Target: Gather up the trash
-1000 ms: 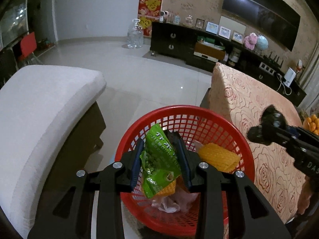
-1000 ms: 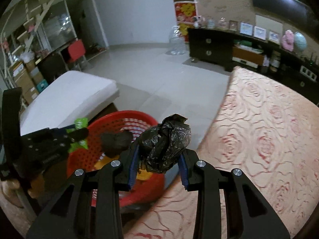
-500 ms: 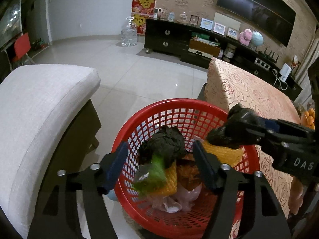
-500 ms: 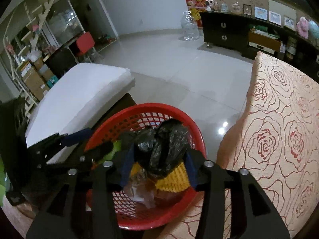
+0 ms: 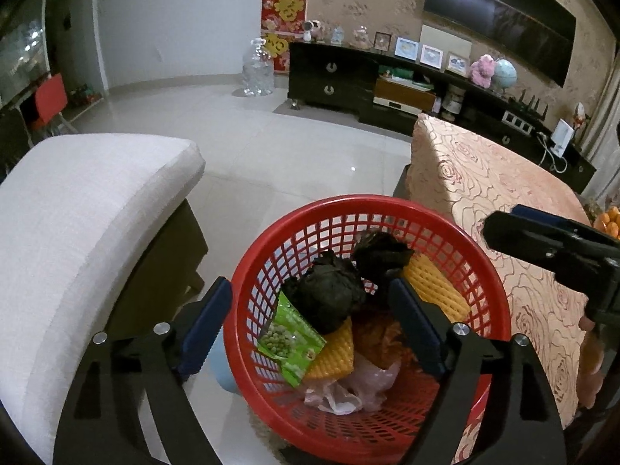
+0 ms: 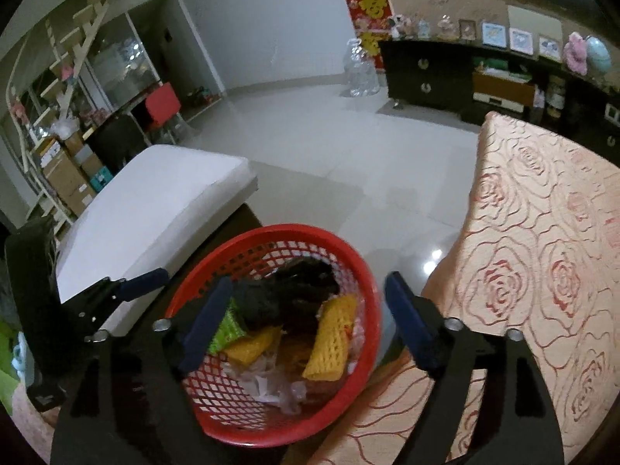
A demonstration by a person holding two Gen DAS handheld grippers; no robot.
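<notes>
A red mesh basket holds trash: a green snack packet, two crumpled black bags, yellow foam netting and pale plastic wrap. My left gripper hovers over the basket's near side; its jaws are opening and the pads press on nothing. My right gripper hangs over the same basket, its jaws also opening wide above the black bags, and it grips nothing. The right gripper's finger shows at the right of the left wrist view.
A white cushioned seat stands left of the basket. A table with a rose-patterned cloth stands to its right, with oranges at its edge. Beyond lie tile floor, a water jug and a black cabinet.
The left gripper opened and the green packet fell into the basket. The right gripper swung over the basket, opened, and its black bag dropped in.
</notes>
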